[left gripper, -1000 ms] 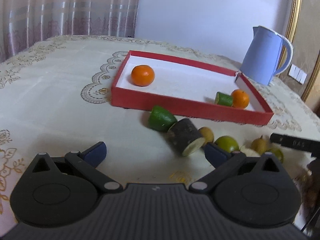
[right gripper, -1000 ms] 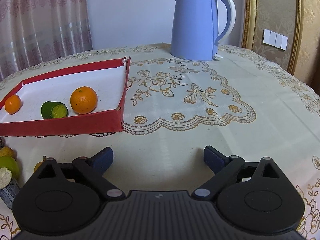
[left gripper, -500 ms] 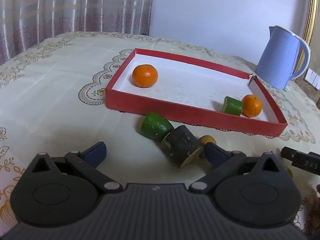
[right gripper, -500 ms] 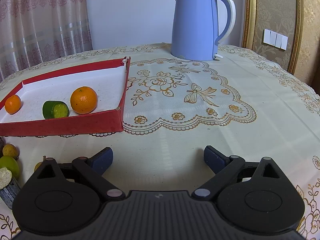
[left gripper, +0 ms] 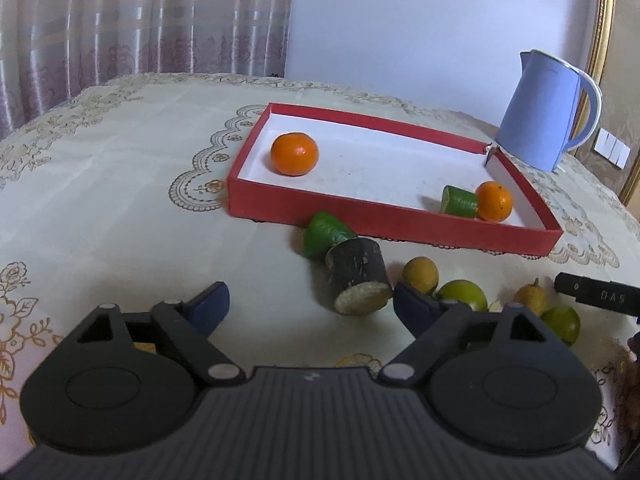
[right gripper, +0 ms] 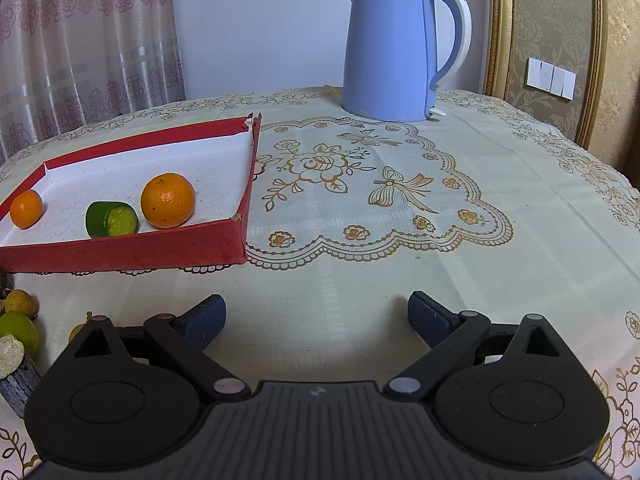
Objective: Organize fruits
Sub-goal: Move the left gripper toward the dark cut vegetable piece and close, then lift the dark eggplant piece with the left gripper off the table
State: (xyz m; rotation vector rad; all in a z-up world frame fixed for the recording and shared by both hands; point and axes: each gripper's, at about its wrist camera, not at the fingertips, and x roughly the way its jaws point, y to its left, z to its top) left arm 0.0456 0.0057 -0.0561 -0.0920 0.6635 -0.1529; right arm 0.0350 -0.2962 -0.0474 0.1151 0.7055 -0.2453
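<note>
Covering the whole scene, a cream table [left gripper: 100, 208] with gold embroidery is seen in both views. On it, the red tray [left gripper: 384, 220] with a white floor is set in front of a blue kettle [right gripper: 390, 48], which stands upright and well apart from the fruit.

Inside the tray three pieces are held: an orange [left gripper: 294, 153] near the far left corner, a second orange [left gripper: 493, 201] near the right wall, and a cucumber chunk [left gripper: 459, 200] touching that second orange.

Outside the tray, just beside its near wall, a green piece [left gripper: 324, 236] is touched by a dark cane stub [left gripper: 357, 276] lying tilted, cut end toward the camera. To the right, small brownish fruits [left gripper: 420, 274] and limes [left gripper: 462, 293] are scattered (some are partly hidden behind the gripper's frame).

The left gripper [left gripper: 306, 304] is pitched downward toward the table, its jaws apart though just narrowed; the stub lies ahead of the gap, against the right finger, and is not clamped.

The right gripper [right gripper: 316, 314] is likewise angled down over bare cloth, its jaws held wide with nothing between them.
</note>
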